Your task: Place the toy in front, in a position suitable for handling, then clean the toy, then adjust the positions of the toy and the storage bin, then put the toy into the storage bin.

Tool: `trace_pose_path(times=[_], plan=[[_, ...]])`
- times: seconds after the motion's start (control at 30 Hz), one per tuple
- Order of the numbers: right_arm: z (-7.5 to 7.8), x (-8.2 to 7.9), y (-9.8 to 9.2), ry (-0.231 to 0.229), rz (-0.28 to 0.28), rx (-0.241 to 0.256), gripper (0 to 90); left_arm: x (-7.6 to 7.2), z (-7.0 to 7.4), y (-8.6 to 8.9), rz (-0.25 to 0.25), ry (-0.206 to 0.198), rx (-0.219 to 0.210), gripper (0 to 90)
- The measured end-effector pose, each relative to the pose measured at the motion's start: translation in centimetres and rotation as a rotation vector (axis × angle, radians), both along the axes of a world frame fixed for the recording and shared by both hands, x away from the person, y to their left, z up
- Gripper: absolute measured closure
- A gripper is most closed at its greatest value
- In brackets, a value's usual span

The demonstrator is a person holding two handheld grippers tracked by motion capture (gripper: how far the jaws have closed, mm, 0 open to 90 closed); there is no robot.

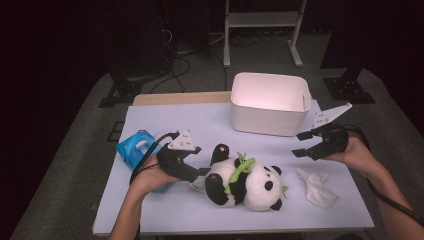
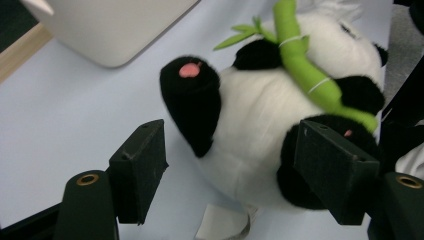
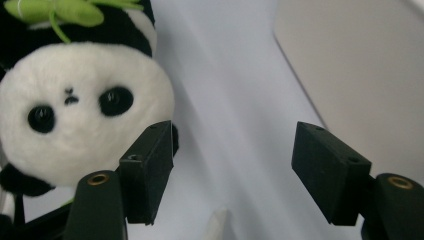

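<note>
A white bin (image 1: pixel 270 102) stands at the far side of my counter (image 1: pixel 175 120); blue bottle (image 1: pixel 134 148) left, crumpled tissue (image 1: pixel 316 186) right

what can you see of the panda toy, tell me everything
The panda toy is a soft plush, white with black limbs, ears and eye patches, pink paw pads, and a green bamboo stalk across its chest. It lies on its back on the pale table, head toward the right gripper. The open left gripper brackets its lower body.
</note>
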State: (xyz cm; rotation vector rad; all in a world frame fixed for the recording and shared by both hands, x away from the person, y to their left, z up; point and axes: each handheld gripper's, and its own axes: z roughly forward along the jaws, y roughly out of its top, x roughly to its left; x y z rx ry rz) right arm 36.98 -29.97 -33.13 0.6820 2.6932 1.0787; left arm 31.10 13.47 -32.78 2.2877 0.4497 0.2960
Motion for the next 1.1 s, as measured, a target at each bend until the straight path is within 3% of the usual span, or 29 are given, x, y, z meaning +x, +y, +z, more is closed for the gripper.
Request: trace_pose_path(times=[0.13,0.43,0.83,1.1], plan=[[1.0,1.3,1.4,-0.015,0.017,-0.019,31.4,-0.4,-0.1,0.6,0.027,-0.005,0.037,24.7],[1.9,2.7,4.1,-0.027,0.086,-0.057,30.8,-0.8,0.1,1.4,0.043,-0.006,0.021,19.9],[3.0,3.5,4.9,-0.043,0.103,-0.061,29.9,-1.2,0.0,1.3,0.030,-0.005,0.025,17.9],[4.6,4.6,5.5,-0.058,0.127,-0.069,29.3,-1.1,0.5,2.0,0.036,-0.011,-0.008,17.5]])
